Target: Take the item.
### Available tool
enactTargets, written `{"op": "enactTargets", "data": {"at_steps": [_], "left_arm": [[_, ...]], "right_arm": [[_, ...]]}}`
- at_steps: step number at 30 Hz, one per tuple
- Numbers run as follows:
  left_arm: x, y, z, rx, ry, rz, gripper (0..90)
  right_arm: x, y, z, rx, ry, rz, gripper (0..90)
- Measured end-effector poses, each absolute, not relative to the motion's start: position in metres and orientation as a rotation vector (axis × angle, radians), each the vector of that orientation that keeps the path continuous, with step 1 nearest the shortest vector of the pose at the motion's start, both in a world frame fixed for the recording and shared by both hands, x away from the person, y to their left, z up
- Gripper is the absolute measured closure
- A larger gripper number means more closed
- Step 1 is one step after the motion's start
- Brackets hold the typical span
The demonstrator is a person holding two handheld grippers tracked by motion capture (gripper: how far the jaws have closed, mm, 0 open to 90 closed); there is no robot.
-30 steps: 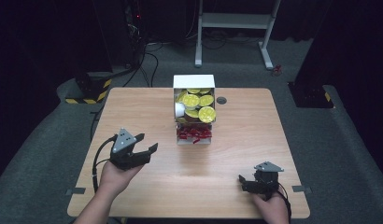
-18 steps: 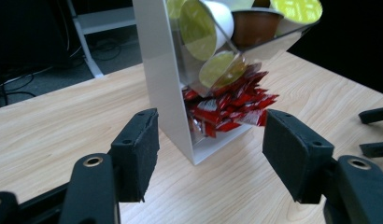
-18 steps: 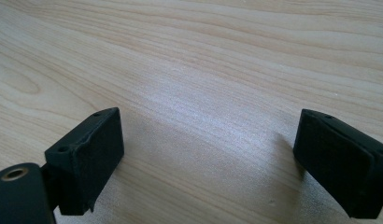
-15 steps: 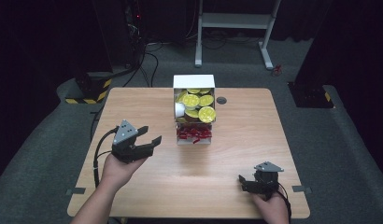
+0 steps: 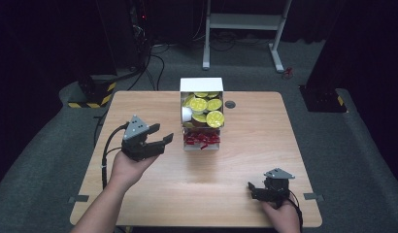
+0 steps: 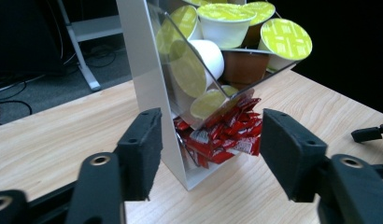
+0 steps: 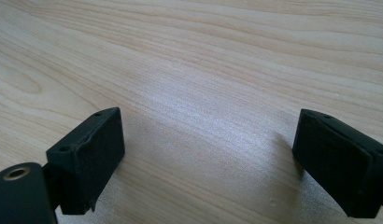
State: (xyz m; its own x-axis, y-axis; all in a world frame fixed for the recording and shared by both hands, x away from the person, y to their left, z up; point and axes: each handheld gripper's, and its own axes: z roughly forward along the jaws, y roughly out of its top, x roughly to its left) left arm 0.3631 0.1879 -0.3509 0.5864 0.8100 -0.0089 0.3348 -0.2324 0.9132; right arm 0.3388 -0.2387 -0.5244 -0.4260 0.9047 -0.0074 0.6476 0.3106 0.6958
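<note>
The step in hand looks like a reach by the left gripper (image 5: 160, 141) toward the red packets (image 6: 227, 135) in the bottom tray of the white dispenser (image 5: 202, 85), which stands near the middle of the wooden table (image 5: 245, 160). To do it well, the gripper should come in low and level with the dispenser's front opening, under the clear slanted panel that holds back the green-lidded cups (image 6: 283, 37) above. It should aim for one packet lying loose at the front of the heap, not the whole pile. The jaws need to be narrow enough to slip into the tray without knocking the dispenser's side wall. A slow entry should keep the light dispenser from sliding on the table.

The left gripper sits just to the left of the dispenser, raised off the table, and points at its lower front. Its jaws have just been closing, yet they stand apart with a clear gap. Nothing lies between them: in the left gripper view the packets and the dispenser's corner show beyond the pads, not in their grasp, and neither pad touches the dispenser.

The right gripper (image 5: 257, 190) rests well away from the dispenser, near the table's front edge on the right. Its jaws are spread wide, with bare wood between them, holding nothing.
</note>
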Motion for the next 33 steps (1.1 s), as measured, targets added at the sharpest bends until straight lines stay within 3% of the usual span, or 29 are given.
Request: {"op": "enactTargets", "data": {"at_steps": [17,33], "left_arm": [[0.385,0.170,-0.336,1.799,0.920,0.591,51.6],[0.412,0.148,-0.323,1.784,0.916,0.598,50.0]], "right_arm": [[0.338,-0.239,-0.524,1.372,2.191,0.884,9.8],[0.338,-0.238,-0.524,1.373,2.194,0.886,9.8]]}}
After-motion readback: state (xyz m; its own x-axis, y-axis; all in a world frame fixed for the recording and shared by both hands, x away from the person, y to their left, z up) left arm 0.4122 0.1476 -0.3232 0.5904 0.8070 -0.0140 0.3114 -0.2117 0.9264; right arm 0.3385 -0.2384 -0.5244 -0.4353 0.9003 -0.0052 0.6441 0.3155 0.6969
